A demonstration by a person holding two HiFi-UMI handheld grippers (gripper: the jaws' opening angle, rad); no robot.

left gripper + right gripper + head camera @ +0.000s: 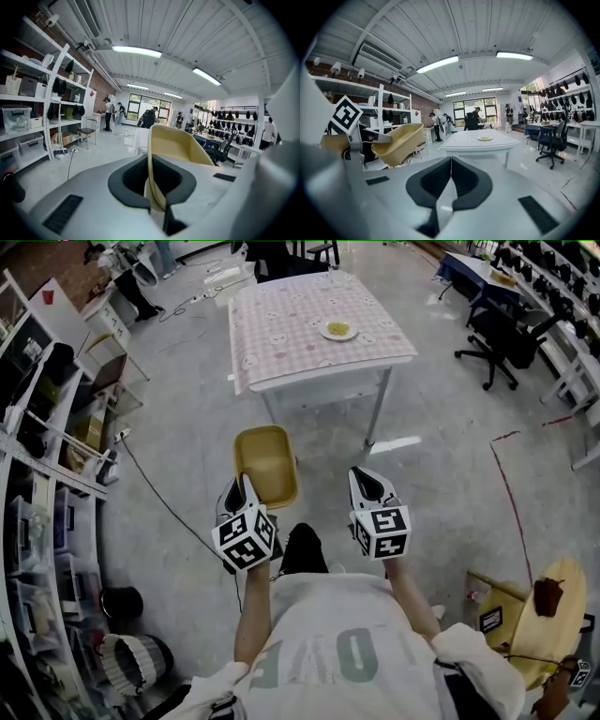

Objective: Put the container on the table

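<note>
Yellow container (266, 463) pinched by rim in left gripper (244, 486); right gripper (363, 479) closed, empty (table (291, 324) ahead).

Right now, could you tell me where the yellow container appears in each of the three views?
Head view: the yellow container sits at the centre, its near rim held by the left gripper.
Left gripper view: the container is dead centre, with its rim clamped between the jaws.
Right gripper view: the container is at mid-left, tilted.
Shared landmark: the white shelving, on the left in all three views.
</note>
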